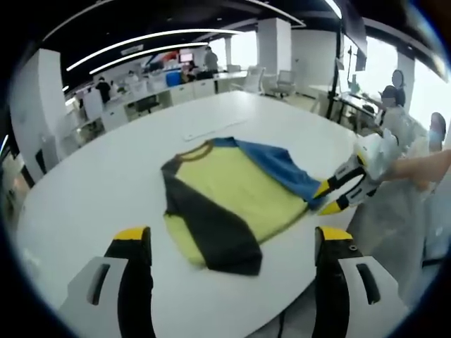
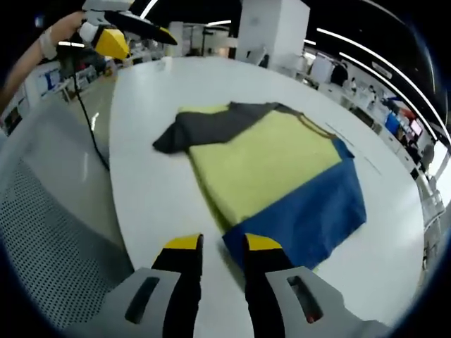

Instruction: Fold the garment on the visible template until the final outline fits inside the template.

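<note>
A shirt with a yellow body (image 1: 232,186) (image 2: 264,158), a dark grey sleeve (image 1: 211,225) (image 2: 208,127) and a blue sleeve (image 1: 278,165) (image 2: 310,211) lies flat on a white round table (image 1: 106,183) (image 2: 155,197). My left gripper (image 1: 232,236) hovers open over the near table edge, jaws wide apart, just short of the grey sleeve; it also appears as the left gripper (image 2: 137,36) held high at far left. My right gripper (image 2: 223,243) has narrow jaws pinching the blue sleeve's corner, seen from the side as the right gripper (image 1: 325,198). A faint template line (image 1: 215,130) marks the table beyond the collar.
A person in a white coat (image 1: 394,141) stands at the table's right edge. Desks, chairs and people fill the office behind (image 1: 176,77). Beside the table lies a grey dotted floor mat (image 2: 49,232) with a black cable (image 2: 88,127) trailing across it.
</note>
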Tool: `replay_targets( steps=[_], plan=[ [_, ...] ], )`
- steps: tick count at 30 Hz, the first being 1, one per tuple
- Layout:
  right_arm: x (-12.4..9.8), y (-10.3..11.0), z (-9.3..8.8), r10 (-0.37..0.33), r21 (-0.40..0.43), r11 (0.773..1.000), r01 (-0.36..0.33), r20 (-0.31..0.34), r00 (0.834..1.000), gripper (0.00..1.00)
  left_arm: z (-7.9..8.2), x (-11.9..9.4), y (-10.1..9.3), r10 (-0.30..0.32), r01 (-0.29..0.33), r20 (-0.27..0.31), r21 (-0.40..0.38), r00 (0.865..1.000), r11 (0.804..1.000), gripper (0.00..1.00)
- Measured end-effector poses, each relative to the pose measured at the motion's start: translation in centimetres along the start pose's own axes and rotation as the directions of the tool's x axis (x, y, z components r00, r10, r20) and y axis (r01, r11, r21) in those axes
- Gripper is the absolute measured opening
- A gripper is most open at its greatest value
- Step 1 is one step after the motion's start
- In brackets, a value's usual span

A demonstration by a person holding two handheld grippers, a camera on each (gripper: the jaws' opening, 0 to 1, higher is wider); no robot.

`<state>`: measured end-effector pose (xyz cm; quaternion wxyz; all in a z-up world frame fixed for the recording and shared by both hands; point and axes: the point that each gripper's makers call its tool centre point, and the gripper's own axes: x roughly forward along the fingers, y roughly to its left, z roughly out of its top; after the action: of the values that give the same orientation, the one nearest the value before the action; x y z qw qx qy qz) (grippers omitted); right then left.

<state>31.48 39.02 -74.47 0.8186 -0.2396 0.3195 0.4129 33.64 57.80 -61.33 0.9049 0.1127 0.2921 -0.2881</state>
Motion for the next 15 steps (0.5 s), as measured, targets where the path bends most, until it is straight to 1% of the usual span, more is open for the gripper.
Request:
replay_targets(
  steps=[5, 15],
  plan=[
    [0.6, -0.4, -0.3, 0.002, 0.011, 1.000, -0.001, -0.010, 1.000, 0.21, -0.3, 0.1, -0.2, -0.008, 0.007, -0.006, -0.008, 1.000, 1.000, 0.92],
    [1.5, -0.9, -0.7, 0.001, 0.029, 1.000, 0.000, -0.030, 1.000, 0.20, -0.6, 0.1, 0.1, 0.001, -0.001, -0.012, -0.017, 1.000, 1.000, 0.92]
  ],
)
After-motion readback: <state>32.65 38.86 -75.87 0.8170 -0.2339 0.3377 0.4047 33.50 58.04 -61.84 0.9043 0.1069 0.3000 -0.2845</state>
